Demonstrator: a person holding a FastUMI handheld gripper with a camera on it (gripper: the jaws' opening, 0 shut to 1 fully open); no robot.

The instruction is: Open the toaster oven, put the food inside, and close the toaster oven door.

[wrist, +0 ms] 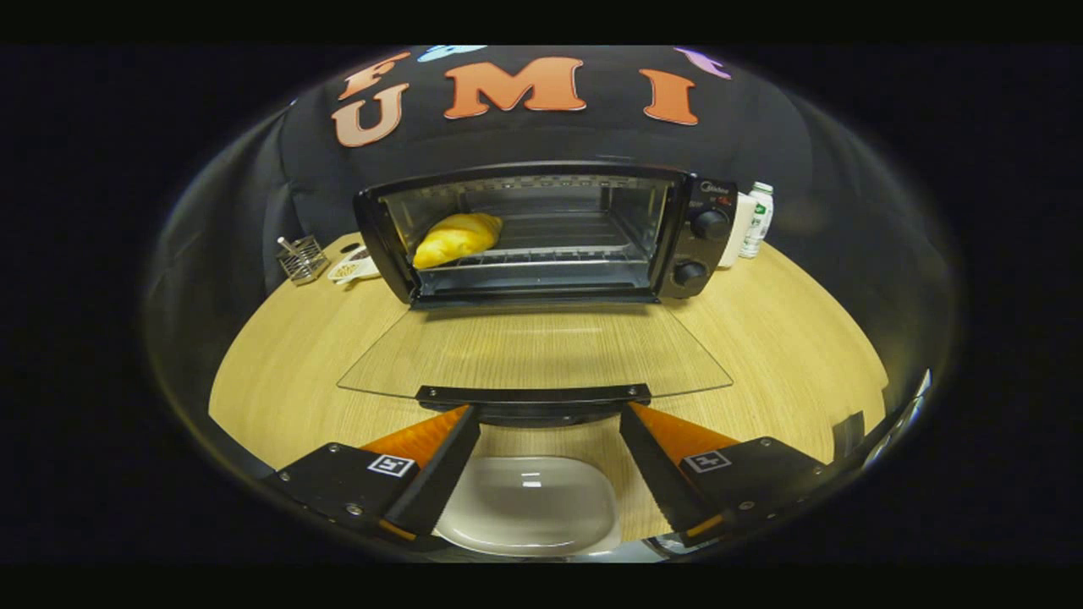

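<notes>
Okay, I've got the toaster oven dead ahead on the wooden table, and its glass door is folded all the way down, lying flat out toward me. The food, a yellow croissant, is sitting on the rack inside the oven, over toward the side away from the control knobs. So by my read, opening is done, loading is done, and only the closing is left.

My gripper is spread wide, holding nothing. Its fingertips sit just at the door's dark handle bar, one near each end, and I can't say for sure whether they touch it. Below the fingers, on my side of the oven door, there's an empty white plate, which I take to be where the croissant came from.

Next I'd want to get under that handle and swing the door up.

Beside the oven's knob side stands a small bottle; on the far side, a wire holder and a small dish.
</notes>
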